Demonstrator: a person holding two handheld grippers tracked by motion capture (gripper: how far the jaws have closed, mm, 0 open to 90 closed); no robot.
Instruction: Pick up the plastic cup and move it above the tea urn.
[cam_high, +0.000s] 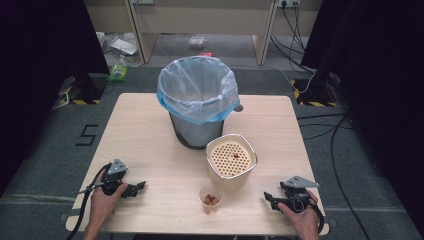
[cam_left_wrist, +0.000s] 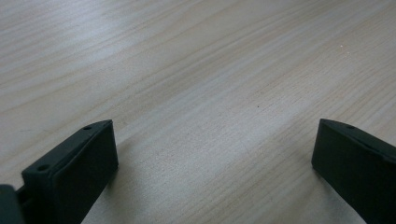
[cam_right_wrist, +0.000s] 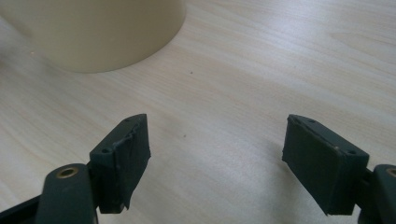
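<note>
The small cup (cam_high: 211, 198) of reddish bits sits at the desk's (cam_high: 150, 125) near edge, just in front of the perforated cream container (cam_high: 231, 161). Both the left claw (cam_high: 140, 186) and right claw (cam_high: 267, 197) rest released, flanking the cup. Nothing is grasped yet; the next move likely calls for a claw closing on the cup.

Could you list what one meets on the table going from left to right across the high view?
Left tool → small cup of orange-brown pieces → right tool. I leave out the bag-lined bin and the cream container with the perforated top: they overlap each other and the cup across the width, so their places are unclear.
</note>
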